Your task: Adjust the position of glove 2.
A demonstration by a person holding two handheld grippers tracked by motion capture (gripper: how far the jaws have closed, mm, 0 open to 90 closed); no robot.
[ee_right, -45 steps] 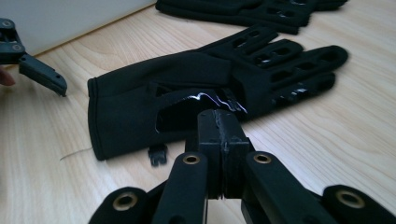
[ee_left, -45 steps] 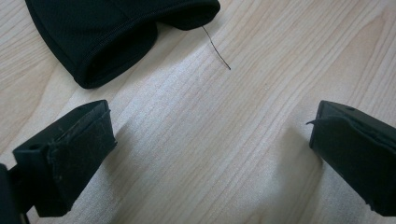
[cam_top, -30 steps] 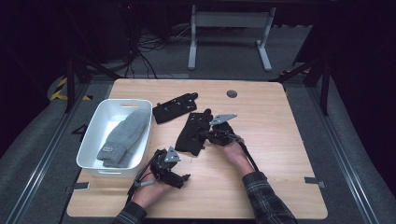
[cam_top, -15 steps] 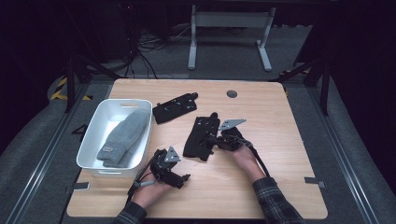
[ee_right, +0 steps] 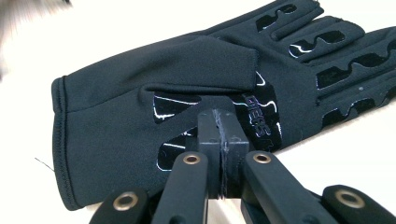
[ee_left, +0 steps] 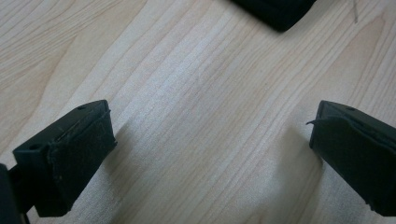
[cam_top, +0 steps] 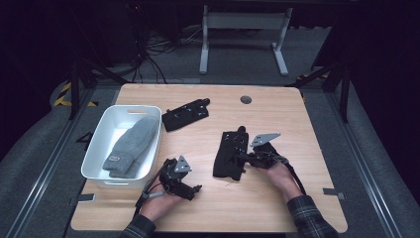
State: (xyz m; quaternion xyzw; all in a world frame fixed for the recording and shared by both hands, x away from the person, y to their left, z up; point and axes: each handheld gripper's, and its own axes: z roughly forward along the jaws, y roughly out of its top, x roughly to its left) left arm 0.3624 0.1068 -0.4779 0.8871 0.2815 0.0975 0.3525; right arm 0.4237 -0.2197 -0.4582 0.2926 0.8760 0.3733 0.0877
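A black glove [cam_top: 229, 153] with glossy grip patches lies flat, palm up, right of the table's middle. My right gripper [cam_top: 246, 157] reaches it from the right and is shut on a fold of fabric at the palm. In the right gripper view the jaws meet tightly [ee_right: 222, 116] on the glove [ee_right: 140, 93]. A second black glove [cam_top: 185, 114] lies farther back, toward the left. My left gripper [cam_top: 190, 190] rests near the front edge beside the bin, open, with bare wood between its jaws [ee_left: 210, 149].
A white bin [cam_top: 96, 144] at the left holds a grey knitted item [cam_top: 131, 144]. The wooden table [cam_top: 297, 124] has a round dark grommet [cam_top: 245, 99] at the back. A black edge [ee_left: 275, 9] shows at the top of the left gripper view.
My right gripper has moved to the right and a little toward the front, and the black glove it pinches has slid along with it. The left hand has kept still.
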